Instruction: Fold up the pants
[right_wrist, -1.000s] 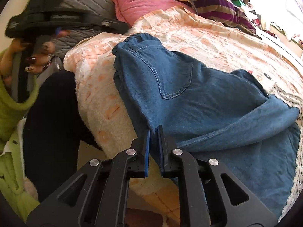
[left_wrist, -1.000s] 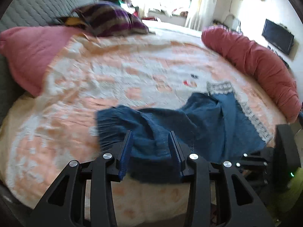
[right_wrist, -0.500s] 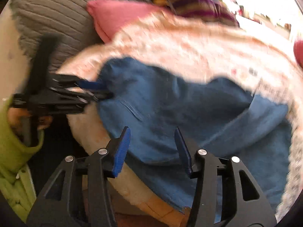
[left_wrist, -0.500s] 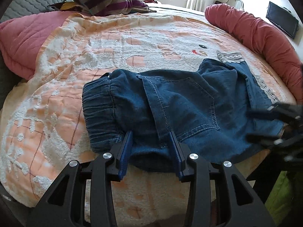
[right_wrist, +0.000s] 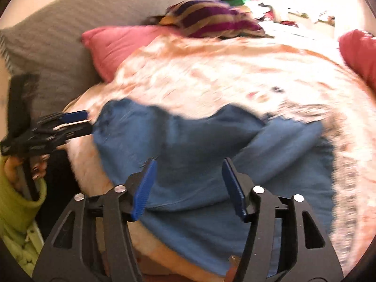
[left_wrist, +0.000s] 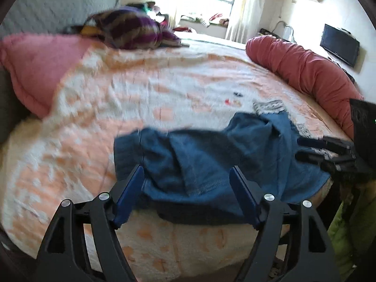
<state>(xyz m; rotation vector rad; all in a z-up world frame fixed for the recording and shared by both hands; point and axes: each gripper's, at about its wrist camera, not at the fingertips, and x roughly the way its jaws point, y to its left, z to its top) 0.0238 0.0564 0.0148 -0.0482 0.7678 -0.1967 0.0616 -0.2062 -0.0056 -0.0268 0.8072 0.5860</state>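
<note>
Blue denim pants (left_wrist: pixel 211 159) lie bunched near the front edge of the bed, with a lace-trimmed hem (left_wrist: pixel 270 105) at the far right. My left gripper (left_wrist: pixel 188 192) is open and empty just short of the waist end. It also shows at the left of the right wrist view (right_wrist: pixel 75 122). My right gripper (right_wrist: pixel 188 185) is open and empty above the pants (right_wrist: pixel 199 145). It also shows at the right of the left wrist view (left_wrist: pixel 312 150), at the pants' right edge.
The bed has a peach and white blanket (left_wrist: pixel 141 89). A pink pillow (left_wrist: pixel 40 65), a striped cushion (left_wrist: pixel 131 29) and a grey headboard (right_wrist: pixel 58 35) lie at the far left. A red bolster (left_wrist: pixel 305 68) runs along the right. The front edge drops off.
Both grippers have opened wider and pulled back from the pants. The right gripper, shut on the fabric a second ago, has let go. The pants lie more bunched.
</note>
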